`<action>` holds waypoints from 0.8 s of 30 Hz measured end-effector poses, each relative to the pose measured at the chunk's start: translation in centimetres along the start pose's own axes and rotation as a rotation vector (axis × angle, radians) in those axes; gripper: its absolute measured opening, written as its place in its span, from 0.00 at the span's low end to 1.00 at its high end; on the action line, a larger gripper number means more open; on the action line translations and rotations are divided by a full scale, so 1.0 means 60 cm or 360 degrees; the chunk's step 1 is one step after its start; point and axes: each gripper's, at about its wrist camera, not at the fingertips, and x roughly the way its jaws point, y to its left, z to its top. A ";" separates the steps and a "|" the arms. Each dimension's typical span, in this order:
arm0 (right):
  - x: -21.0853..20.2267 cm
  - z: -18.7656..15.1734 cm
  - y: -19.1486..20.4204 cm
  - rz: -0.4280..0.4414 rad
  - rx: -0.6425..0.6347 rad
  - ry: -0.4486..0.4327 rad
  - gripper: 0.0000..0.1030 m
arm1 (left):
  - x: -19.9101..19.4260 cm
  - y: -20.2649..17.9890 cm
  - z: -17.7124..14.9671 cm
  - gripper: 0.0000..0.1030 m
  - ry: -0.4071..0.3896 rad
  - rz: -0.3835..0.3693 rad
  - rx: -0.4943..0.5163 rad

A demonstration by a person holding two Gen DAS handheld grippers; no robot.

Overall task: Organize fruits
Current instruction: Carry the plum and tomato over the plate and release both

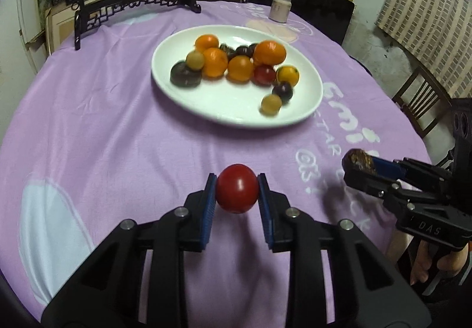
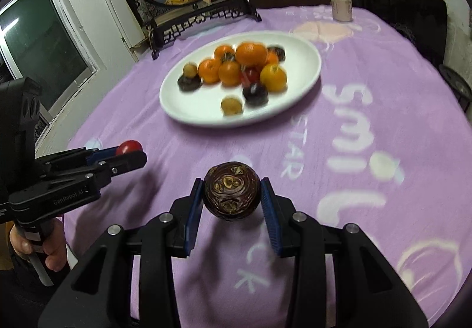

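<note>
While the white plate (image 1: 312, 98) of mixed fruit sits well ahead of both jaws, the left gripper (image 1: 237, 191) pinches a red tomato (image 1: 237, 188) and the right gripper (image 2: 232, 195) clamps a dark purple fruit (image 2: 231, 191), both clear of the worktop (image 1: 118, 127), presumably for carrying to the plate.

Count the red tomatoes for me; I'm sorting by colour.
2. One red tomato is clamped in the left gripper above the tablecloth; a second tomato lies on the white plate beside the oranges. The pile might hide more.

A window (image 2: 44, 42) in the white wall; a wooden chair (image 1: 419, 105) beside the table.
</note>
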 end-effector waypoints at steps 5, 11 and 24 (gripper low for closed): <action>0.011 0.078 -0.001 -0.0068 -0.0056 -0.0081 0.38 | 0.024 0.000 0.096 0.27 -0.0053 0.0030 0.0026; 0.071 0.186 -0.022 -0.0313 -0.0073 -0.0160 0.38 | 0.084 0.004 0.210 0.27 -0.0048 0.0111 0.0008; 0.132 0.205 -0.070 -0.0252 0.0011 -0.0070 0.38 | 0.142 0.032 0.207 0.27 0.0020 -0.0016 -0.0077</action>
